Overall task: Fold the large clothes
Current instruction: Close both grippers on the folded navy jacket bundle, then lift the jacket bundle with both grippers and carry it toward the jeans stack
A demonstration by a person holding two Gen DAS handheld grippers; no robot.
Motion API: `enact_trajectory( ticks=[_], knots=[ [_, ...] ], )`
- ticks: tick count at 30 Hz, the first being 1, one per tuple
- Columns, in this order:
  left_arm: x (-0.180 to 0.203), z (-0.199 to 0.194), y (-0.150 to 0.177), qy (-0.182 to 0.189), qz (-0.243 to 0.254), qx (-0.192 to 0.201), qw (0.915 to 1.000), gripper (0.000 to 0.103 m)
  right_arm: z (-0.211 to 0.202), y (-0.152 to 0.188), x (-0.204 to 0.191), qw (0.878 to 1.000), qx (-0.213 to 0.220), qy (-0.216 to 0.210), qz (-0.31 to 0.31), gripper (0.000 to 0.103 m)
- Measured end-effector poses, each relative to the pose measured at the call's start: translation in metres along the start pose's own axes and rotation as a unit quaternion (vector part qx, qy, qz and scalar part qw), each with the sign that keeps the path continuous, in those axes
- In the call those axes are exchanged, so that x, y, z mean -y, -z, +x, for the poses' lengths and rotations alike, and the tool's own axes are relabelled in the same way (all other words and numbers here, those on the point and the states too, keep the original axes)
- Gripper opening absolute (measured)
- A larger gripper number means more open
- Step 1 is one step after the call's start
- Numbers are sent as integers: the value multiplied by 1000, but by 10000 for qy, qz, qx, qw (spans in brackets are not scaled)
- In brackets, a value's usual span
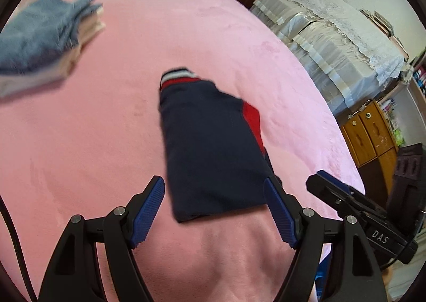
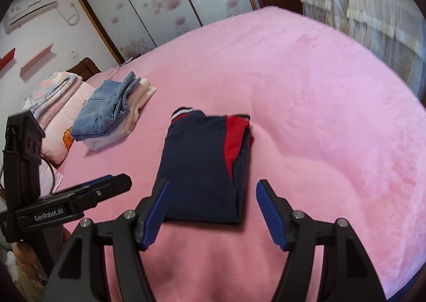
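Note:
A navy garment with a red panel and a striped cuff (image 1: 210, 147) (image 2: 205, 166) lies folded into a narrow rectangle on the pink bed cover (image 1: 106, 142) (image 2: 319, 115). My left gripper (image 1: 214, 190) hovers open over its near end, blue pads apart and off the cloth. My right gripper (image 2: 214, 190) is open too, above the garment's near edge, gripping nothing. Each gripper shows in the other's view: the right gripper (image 1: 323, 179) at lower right, the left gripper (image 2: 117, 180) at lower left.
A folded stack, blue jeans on pale clothes (image 1: 40, 43) (image 2: 111, 110), sits at the far left of the bed. Pillows and a folded quilt (image 2: 50, 94) lie by the headboard. A lace-covered cabinet (image 1: 332, 43) and wooden drawers (image 1: 370, 131) stand to the right.

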State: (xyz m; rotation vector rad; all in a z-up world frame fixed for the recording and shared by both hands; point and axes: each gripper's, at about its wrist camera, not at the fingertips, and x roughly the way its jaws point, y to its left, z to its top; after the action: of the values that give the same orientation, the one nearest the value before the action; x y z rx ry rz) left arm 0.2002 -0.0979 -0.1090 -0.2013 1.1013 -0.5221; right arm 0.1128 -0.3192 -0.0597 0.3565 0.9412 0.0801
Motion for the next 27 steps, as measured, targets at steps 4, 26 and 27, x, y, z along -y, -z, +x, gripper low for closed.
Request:
enact_trajectory(
  ticks=[4, 26, 27],
  knots=[
    [-17, 24, 2, 209, -299, -244, 9990, 75, 24, 4, 19, 9992, -323, -85, 226, 67],
    [-61, 126, -21, 1213, -927, -622, 9863, 75, 139, -14, 79, 9562, -1202, -2068, 1689, 60],
    [-61, 129, -22, 1234, -925, -598, 9862, 75, 142, -14, 80, 9531, -1201, -2155, 1755, 60]
  ],
)
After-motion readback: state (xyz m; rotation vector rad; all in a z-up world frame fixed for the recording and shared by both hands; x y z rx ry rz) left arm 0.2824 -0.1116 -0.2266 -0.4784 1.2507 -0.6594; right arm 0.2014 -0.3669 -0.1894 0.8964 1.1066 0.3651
